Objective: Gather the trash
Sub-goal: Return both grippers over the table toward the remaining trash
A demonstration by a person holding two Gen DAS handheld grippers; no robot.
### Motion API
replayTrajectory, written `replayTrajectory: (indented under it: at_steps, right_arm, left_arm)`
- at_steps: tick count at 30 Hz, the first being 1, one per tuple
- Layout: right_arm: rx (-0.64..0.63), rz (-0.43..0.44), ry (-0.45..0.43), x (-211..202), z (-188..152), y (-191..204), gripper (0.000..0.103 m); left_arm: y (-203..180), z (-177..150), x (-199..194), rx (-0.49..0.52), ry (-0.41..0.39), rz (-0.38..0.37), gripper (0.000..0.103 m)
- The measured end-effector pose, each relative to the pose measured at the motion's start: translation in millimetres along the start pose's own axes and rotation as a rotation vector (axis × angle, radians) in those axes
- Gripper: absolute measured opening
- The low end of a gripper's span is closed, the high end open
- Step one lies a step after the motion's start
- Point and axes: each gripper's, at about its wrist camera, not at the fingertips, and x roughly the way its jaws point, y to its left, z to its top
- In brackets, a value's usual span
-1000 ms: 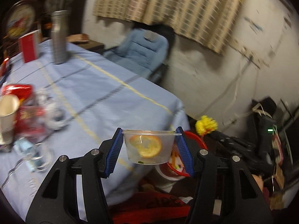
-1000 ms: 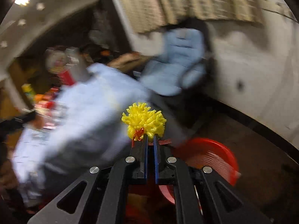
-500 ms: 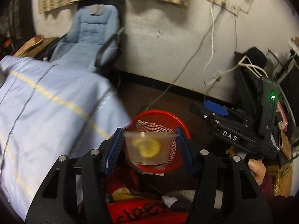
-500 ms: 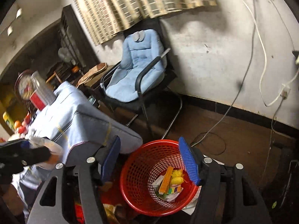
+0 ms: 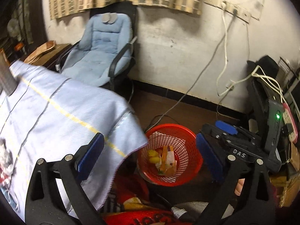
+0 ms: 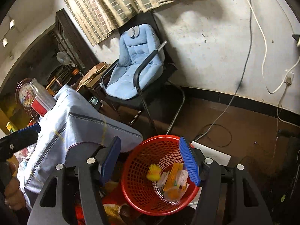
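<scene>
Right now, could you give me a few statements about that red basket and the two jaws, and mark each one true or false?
1. The red basket stands on the floor beside the cloth-covered table. True.
2. The left gripper grips a plastic cup. False: it is open and holds nothing.
3. A yellow pom-pom lies inside the basket. True.
4. The right gripper is clamped shut. False: it is open.
5. The blue-cushioned chair lies tipped over. False: it stands upright.

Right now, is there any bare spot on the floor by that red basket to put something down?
Yes: the brown floor between the red basket, the wall and the blue chair, crossed only by a grey cable. Crowded: the basket's near side, with red and yellow clutter.
</scene>
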Motion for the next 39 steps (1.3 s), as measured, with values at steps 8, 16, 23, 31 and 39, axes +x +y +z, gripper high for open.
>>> replayTrajectory:
  at_steps: [8,16,23,31,39]
  right_arm:
    - [-0.102,0.031,-0.01,-14,5,48,0.064]
    - [-0.247,0.092,-0.015,-21,5,124,0.069]
    - [-0.395,0.185,0.005,-19,-5,213,0.075]
    - [-0.517,0.344,0.101,1,-25,311,0.078]
    - [-0.613,0.433,0.177,23,-43,381,0.079]
  left_arm:
    - [49,-19,-48,-0.093,-0.091,0.094,0.094]
    - [126,-55,-108,-0.281,-0.182,0.177,0.096]
    - [195,-96,-159,-0.44,-0.251,0.307,0.096]
    - [281,-155,-221,-0.659,-0.321,0.447,0.096]
    - [326,-189,-226,-0.796,-0.3,0.459,0.096]
